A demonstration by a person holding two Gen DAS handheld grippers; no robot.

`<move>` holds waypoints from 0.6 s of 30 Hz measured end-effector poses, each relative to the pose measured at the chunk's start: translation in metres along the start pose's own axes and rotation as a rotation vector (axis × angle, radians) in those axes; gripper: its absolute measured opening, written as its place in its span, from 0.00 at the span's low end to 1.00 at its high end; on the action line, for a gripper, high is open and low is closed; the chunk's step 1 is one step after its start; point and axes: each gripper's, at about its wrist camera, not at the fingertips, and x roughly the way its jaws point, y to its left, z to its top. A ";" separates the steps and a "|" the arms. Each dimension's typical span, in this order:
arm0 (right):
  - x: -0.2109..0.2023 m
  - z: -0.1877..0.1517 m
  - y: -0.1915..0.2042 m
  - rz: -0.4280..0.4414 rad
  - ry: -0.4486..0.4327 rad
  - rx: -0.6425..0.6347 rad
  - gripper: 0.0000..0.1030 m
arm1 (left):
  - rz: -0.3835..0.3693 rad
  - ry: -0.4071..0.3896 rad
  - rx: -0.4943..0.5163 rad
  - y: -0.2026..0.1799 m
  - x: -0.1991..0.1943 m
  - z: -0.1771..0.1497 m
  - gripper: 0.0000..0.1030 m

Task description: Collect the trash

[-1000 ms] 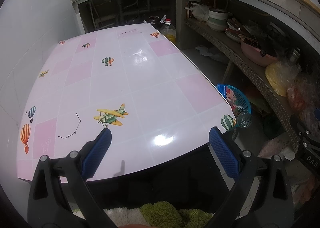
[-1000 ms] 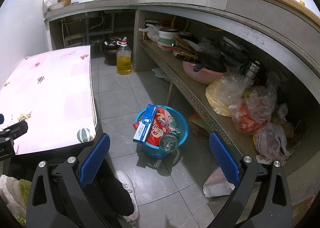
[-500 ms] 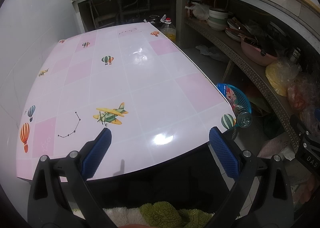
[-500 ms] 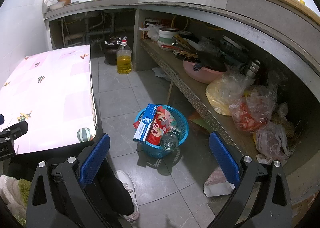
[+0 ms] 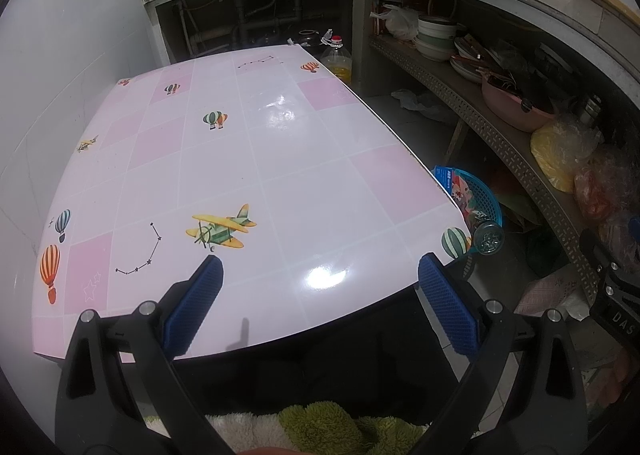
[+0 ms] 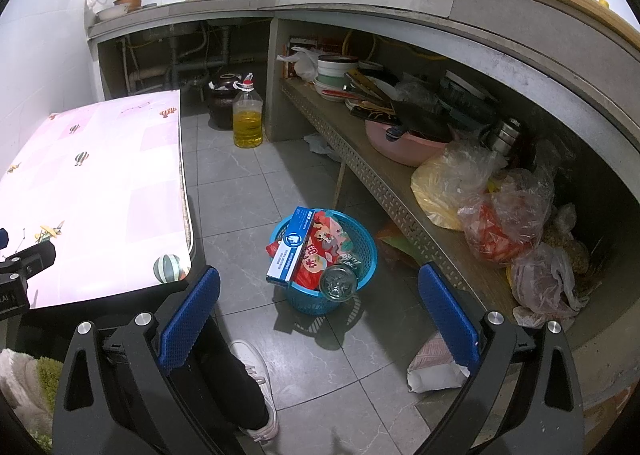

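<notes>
The left gripper (image 5: 320,275) is hovering over the near edge of the pink table (image 5: 260,159), its blue-padded jaws standing wide apart and gripping nothing; the tabletop beneath it is showing only its printed aeroplane and balloon pattern. The right gripper (image 6: 320,287) is hanging above the grey tiled floor (image 6: 240,199) to the right of the table, its jaws likewise spread fully and holding nothing. The blue basket (image 6: 366,251) is sitting on the floor between the table and the low shelf (image 6: 380,179), just beyond the right gripper's fingertips. Collected trash is lying inside it: a blue and white box (image 6: 292,251) is leaning against the left rim, a red snack wrapper (image 6: 324,251) is filling the middle, and a clear bottle (image 6: 338,283) is resting at the near rim with its base facing the camera. In the left wrist view the same basket (image 5: 484,199) is showing partly behind the table's right edge. A crumpled white and pink bag (image 6: 436,367) is lying on the floor near the shelf, to the right of the basket. A bottle of yellow oil (image 6: 248,119) is standing on the floor at the far end of the table. A person's dark trouser leg and white shoe (image 6: 256,371) are standing close beside the table's near right corner.
</notes>
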 end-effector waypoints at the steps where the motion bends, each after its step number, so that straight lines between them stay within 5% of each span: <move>1: 0.000 0.000 0.000 0.000 0.000 0.001 0.94 | 0.001 0.000 0.000 0.000 0.000 0.000 0.91; 18: -0.004 -0.003 0.002 -0.001 -0.002 -0.003 0.94 | -0.002 0.001 -0.008 -0.004 -0.001 0.001 0.91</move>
